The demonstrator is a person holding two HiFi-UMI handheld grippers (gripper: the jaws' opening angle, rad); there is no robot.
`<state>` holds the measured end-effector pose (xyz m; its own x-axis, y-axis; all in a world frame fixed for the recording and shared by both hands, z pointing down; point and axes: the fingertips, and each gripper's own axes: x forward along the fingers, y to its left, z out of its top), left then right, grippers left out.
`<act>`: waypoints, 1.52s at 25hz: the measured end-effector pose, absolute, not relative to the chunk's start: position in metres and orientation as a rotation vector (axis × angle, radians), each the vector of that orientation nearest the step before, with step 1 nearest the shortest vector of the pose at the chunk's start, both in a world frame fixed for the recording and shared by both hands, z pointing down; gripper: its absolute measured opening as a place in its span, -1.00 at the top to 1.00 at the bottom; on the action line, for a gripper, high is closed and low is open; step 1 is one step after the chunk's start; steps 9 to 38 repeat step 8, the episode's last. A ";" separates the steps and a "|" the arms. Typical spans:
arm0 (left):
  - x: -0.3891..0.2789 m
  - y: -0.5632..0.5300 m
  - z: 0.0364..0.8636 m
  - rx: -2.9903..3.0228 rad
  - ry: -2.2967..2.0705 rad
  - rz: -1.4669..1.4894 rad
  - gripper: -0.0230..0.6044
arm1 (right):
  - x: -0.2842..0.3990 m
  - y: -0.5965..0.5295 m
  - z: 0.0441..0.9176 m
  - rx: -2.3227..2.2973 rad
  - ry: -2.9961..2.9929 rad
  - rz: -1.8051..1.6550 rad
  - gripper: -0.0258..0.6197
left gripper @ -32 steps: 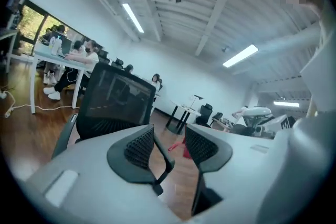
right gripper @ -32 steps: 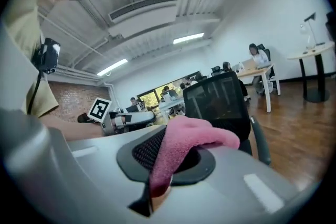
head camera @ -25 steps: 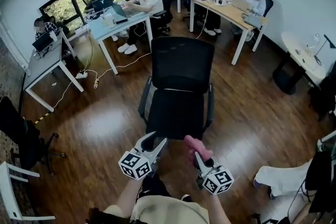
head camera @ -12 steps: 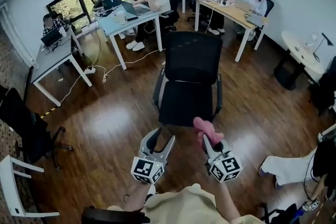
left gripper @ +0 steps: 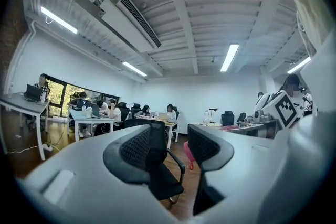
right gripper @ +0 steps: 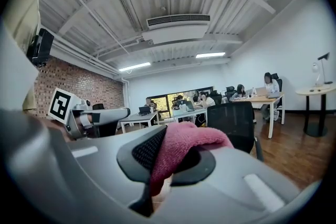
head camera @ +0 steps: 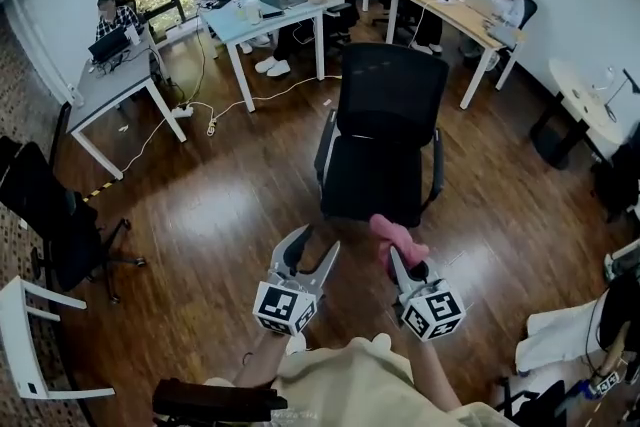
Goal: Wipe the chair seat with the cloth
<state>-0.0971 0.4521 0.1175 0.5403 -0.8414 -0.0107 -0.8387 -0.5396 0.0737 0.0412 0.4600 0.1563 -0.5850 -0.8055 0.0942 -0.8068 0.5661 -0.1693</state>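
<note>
Right fingers are clamped on the pink cloth. It's bunched btw the pads and bulges up over the tip of the right gripper, w/ a bit hanging below. Left fingers stand wide apart, nothing gripped. Thru the gap of the left gripper I see only the black office chair, set further off. Both grippers are held level side by side, tips fwd, each w/ its marker cube behind the fingers on my side.

Seat lies just ahead of both sets of tips, closer to the right pair. Cloth is near its front edge but off it. Chair faces me, w/ the mesh backrest on the far side of the seat and armrests either side. Dark wood floor is under the fingers. Past the backrest are desks w/ people seated at laptops. Another black chair is well off to the left of the left fingers.
</note>
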 end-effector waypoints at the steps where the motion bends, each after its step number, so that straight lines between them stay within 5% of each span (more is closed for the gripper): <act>1: -0.098 0.453 0.117 2.709 -1.472 -0.071 0.28 | 0.041 0.462 0.156 1.438 -2.761 0.286 0.87; 8: -0.100 0.453 0.117 2.682 -1.445 -0.107 0.25 | 0.054 0.457 0.141 1.492 -2.636 0.039 0.87; 38: -0.100 0.453 0.117 2.682 -1.445 -0.107 0.25 | 0.054 0.457 0.141 1.492 -2.636 0.039 0.87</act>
